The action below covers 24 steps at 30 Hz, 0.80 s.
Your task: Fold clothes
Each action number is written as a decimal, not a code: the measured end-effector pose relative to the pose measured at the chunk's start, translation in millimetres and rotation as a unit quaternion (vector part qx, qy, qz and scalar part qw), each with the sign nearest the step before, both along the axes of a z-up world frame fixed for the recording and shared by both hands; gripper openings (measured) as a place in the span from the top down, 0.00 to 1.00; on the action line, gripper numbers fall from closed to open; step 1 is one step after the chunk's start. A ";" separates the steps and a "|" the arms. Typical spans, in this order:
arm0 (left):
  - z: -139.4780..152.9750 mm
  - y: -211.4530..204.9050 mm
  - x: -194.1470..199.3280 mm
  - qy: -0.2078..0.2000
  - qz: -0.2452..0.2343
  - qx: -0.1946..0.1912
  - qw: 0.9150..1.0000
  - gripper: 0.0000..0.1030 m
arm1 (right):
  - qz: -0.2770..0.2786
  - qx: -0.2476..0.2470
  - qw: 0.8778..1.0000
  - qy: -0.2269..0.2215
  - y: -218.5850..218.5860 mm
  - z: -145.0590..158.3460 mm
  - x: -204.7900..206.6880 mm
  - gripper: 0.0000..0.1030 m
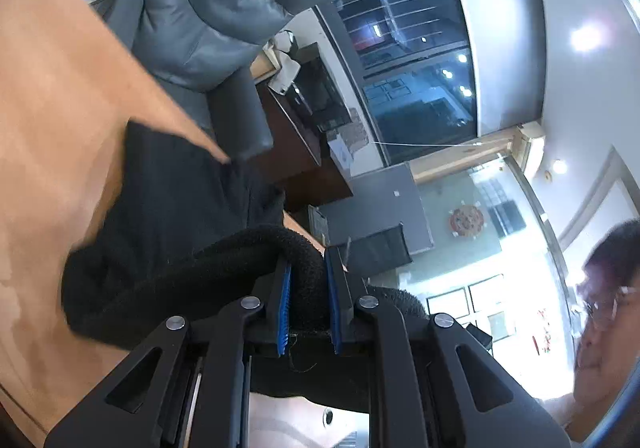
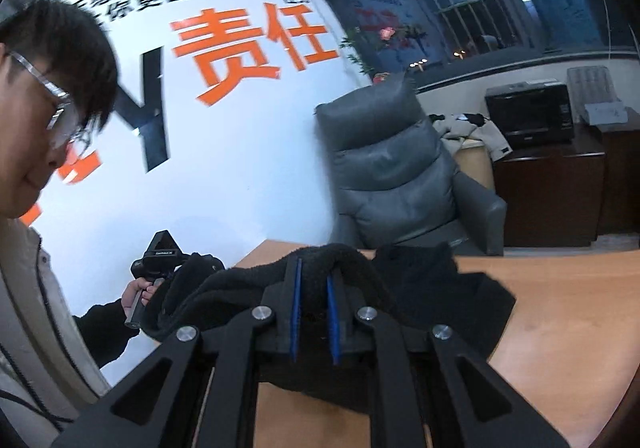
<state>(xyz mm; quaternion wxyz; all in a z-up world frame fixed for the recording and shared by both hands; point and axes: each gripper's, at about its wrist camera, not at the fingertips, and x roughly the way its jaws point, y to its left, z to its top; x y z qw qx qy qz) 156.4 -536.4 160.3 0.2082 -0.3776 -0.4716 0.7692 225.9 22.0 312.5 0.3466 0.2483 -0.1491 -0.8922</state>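
A black fleece garment [image 1: 168, 207] hangs from both grippers, lifted over the orange-brown table [image 1: 52, 119]. My left gripper [image 1: 307, 260] is shut on a thick rolled edge of the fleece, which fills the gap between its blue pads [image 1: 284, 304]. In the right wrist view my right gripper [image 2: 314, 268] is shut on another part of the same black garment [image 2: 432, 288], whose far end trails onto the table [image 2: 560, 312]. The left gripper [image 2: 160, 260] shows at lower left there, held in a person's hand [image 2: 138, 296], its fingers hidden by the fleece.
A grey leather armchair [image 2: 396, 175] stands past the table's far edge. A dark wooden cabinet [image 2: 548, 191] bearing a black appliance [image 2: 528, 111] sits right of it. The person [image 2: 36, 127] stands close at the left; dark windows [image 1: 420, 59] line the far wall.
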 end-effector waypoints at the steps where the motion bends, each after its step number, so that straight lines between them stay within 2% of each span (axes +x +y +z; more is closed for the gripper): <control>1: -5.0 -0.7 -20.1 -0.006 -0.002 -0.007 1.000 0.86 | -0.006 0.008 1.000 -0.006 0.3 -4.4 -17.8 0.89; 4: -37.5 -3.4 -79.1 -0.039 -0.005 -0.029 0.999 0.86 | -0.027 0.037 0.998 -0.035 2.6 -30.6 -66.2 0.89; 6: -62.5 -1.9 -110.4 -0.064 -0.002 -0.045 0.997 0.86 | -0.043 0.062 0.995 -0.060 -1.4 -59.0 -95.5 0.89; 10: -104.4 3.0 -153.4 -0.095 -0.010 -0.080 0.992 0.86 | -0.066 0.102 0.987 -0.105 -5.9 -107.8 -136.7 0.89; 13: -127.4 6.9 -178.0 -0.112 -0.012 -0.089 0.990 0.86 | -0.081 0.097 0.984 -0.126 -4.1 -134.8 -166.4 0.89; 16: -147.0 5.1 -198.9 -0.125 -0.013 -0.078 0.989 0.85 | -0.110 0.072 0.979 -0.155 12.3 -160.3 -197.6 0.89; 20: -167.6 -2.0 -220.4 -0.139 -0.003 -0.050 0.989 0.81 | -0.153 0.046 0.960 -0.229 34.1 -201.6 -234.8 0.87; 22: -172.8 -4.1 -227.4 -0.145 0.004 -0.034 0.989 0.75 | -0.163 0.048 0.952 -0.254 42.1 -218.5 -243.0 0.79; 23: -172.7 -4.3 -229.7 -0.148 0.006 -0.033 0.988 0.69 | -0.171 0.046 0.947 -0.268 46.4 -226.0 -245.7 0.75; 24: -170.7 -5.1 -231.8 -0.148 0.012 -0.035 0.988 0.64 | -0.180 0.045 0.943 -0.275 51.1 -228.5 -245.3 0.61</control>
